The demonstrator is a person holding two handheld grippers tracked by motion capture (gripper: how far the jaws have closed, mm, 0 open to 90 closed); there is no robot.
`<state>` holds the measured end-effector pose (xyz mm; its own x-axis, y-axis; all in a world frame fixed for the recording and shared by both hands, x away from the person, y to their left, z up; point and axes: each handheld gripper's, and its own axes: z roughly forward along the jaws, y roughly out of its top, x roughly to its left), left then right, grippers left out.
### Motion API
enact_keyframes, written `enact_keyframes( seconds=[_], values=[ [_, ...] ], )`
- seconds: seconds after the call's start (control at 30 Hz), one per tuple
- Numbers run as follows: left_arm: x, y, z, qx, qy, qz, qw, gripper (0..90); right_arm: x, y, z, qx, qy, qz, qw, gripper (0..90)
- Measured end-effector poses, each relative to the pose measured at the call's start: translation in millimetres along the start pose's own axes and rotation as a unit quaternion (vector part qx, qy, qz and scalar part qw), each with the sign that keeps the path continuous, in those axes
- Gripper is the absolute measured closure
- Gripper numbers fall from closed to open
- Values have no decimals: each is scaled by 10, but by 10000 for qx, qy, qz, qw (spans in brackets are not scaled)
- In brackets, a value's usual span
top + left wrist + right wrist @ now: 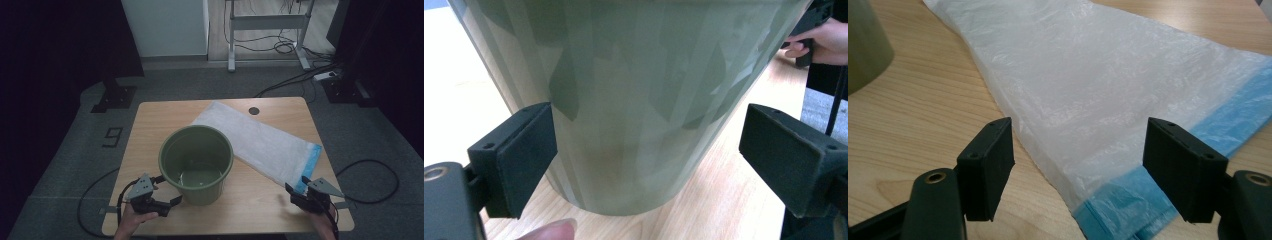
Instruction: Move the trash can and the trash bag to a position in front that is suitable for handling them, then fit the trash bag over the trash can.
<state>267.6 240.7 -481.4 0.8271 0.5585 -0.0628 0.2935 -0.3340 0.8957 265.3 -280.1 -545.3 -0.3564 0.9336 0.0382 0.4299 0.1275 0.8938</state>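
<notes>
1. Nearest the high camera, the left gripper (167, 205) sits at about 7 o'clock on the wooden table (150, 125), its jaws spread wide on either side of the lower wall of the green bucket (196, 164) without clearly touching it.
2. Over at 5 o'clock, the right gripper (296, 192) also has its jaws spread, hovering just above the blue-edged end of the white plastic bag (260, 142), which lies flat and slants from 12 o'clock down to that corner.
3. Judged from this layout, the step in hand is picking up the bag's blue hem (1128, 200) while the bucket, standing upright at the table's middle and near its front edge, is steadied.
4. Do it well by lowering the right gripper until one jaw slides under the hem's corner, then closing on all layers together.
5. Close the left jaws gently on the bucket's wall, low down, so it neither tips nor slides.
6. Lift the bag slowly; thin film slips and may peel apart.
</notes>
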Motion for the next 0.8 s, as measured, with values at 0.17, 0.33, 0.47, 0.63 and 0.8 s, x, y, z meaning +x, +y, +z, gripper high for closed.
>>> enact_keyframes(
  seconds=[0.17, 0.33, 0.47, 0.63, 0.8],
  values=[
    [-63, 74, 199, 143, -146, 158, 9997, 83, -31, -23, -60, -32, -79, 69, 9999, 279],
    [-156, 110, 366, 203, -128, 153, 9996, 92, -26, -25, -72, -49, -113, 85, 9999, 279],
    [-215, 121, 408, 216, 84, 136, 9996, 93, 2, -18, -49, -44, -53, 2, 10000, 279],
    [-187, 99, 247, 113, 449, 37, 9989, 95, -1, -1, -51, -90, -61, -24, 9999, 279],
    [-97, -6, 122, 313, 919, -95, 9952, 95, 17, 57, 4, -86, -156, -137, 9997, 275]
  ],
)
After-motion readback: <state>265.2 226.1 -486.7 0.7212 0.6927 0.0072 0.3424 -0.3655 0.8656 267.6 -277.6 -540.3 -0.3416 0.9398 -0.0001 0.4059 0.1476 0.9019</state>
